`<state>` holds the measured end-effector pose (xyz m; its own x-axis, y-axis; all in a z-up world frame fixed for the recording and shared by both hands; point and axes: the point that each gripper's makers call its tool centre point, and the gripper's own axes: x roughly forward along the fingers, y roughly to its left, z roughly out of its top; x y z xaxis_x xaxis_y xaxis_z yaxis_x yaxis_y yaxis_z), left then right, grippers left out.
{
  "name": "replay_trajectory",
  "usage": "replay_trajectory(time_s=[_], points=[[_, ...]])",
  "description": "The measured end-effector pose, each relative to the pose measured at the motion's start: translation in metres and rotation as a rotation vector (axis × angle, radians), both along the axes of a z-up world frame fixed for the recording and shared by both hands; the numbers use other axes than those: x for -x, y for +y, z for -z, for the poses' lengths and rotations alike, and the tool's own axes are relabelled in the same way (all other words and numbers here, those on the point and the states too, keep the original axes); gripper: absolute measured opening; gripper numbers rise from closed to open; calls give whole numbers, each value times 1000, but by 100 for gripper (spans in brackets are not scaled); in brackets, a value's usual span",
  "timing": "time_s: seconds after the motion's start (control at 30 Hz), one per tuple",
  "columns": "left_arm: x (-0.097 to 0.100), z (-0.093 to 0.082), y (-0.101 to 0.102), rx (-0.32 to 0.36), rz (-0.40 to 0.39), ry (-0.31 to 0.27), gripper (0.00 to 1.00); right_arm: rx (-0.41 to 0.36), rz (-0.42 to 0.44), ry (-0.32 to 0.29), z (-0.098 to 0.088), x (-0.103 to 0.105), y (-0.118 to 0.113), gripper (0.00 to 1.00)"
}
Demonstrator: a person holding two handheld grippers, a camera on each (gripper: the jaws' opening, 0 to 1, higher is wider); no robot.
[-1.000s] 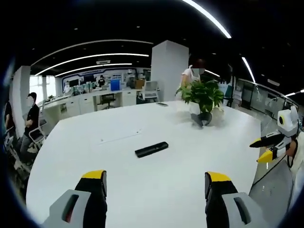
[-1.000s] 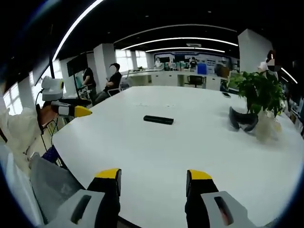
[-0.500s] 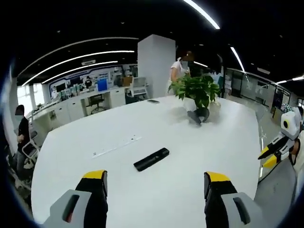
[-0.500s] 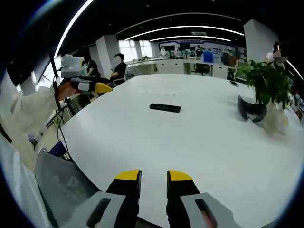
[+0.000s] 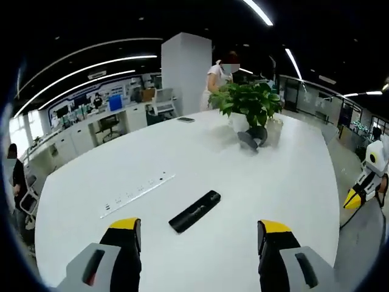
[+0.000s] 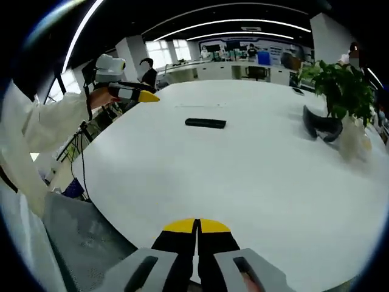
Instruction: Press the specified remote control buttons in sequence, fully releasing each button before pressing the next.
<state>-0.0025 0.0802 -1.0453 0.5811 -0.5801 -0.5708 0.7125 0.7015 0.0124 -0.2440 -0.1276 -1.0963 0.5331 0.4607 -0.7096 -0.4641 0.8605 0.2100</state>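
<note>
A black remote control (image 5: 194,211) lies flat on the white table (image 5: 243,182), a short way ahead of my left gripper (image 5: 199,234), whose yellow-tipped jaws stand wide open with nothing between them. In the right gripper view the remote control (image 6: 205,123) lies far ahead, mid-table. My right gripper (image 6: 197,226) hovers over the near table edge, jaws pressed together and holding nothing. The left gripper (image 6: 146,96) shows at upper left, held by a hand in a white sleeve. The right gripper (image 5: 352,199) peeks in at the far right edge.
A potted plant (image 5: 249,106) with a black curved object (image 5: 252,139) at its foot stands at the far end of the table. A recessed socket strip (image 5: 137,193) lies left of the remote. People sit and stand around the office beyond the table (image 6: 273,182).
My right gripper's jaws went from wide apart to fully shut. The left gripper has come forward over the table, so the remote now looks nearer in its view.
</note>
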Motion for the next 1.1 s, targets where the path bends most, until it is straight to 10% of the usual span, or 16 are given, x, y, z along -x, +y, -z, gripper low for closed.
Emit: replay_trajectory(time_s=[1.1], points=[[-82, 115, -39, -242, 293, 197, 54, 6, -8, 173, 32, -2, 1, 0]])
